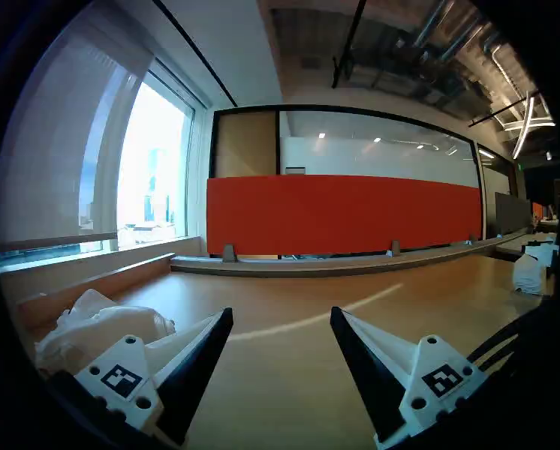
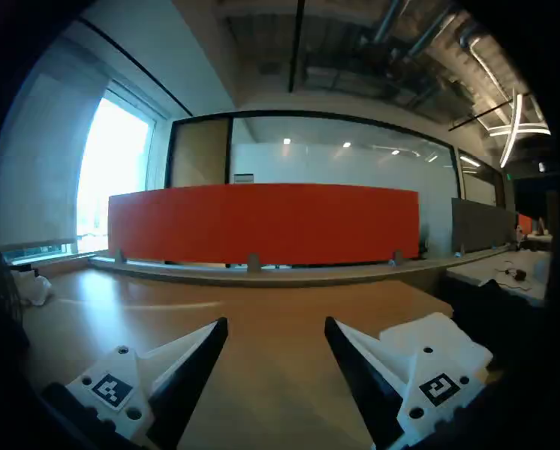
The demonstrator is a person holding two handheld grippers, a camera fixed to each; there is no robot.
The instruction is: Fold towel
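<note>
While over the table (image 1: 295, 375), left gripper (image 1: 281, 319) and right gripper (image 2: 276, 322) agape.

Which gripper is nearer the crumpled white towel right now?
Left. The towel lies just beside the left gripper, off its left finger. The right gripper is farther: in its view what looks like the same towel sits small at the far left.

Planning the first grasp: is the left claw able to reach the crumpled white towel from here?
Probably yes: the towel sits just beside the open left claw, nothing blocking it.
</note>
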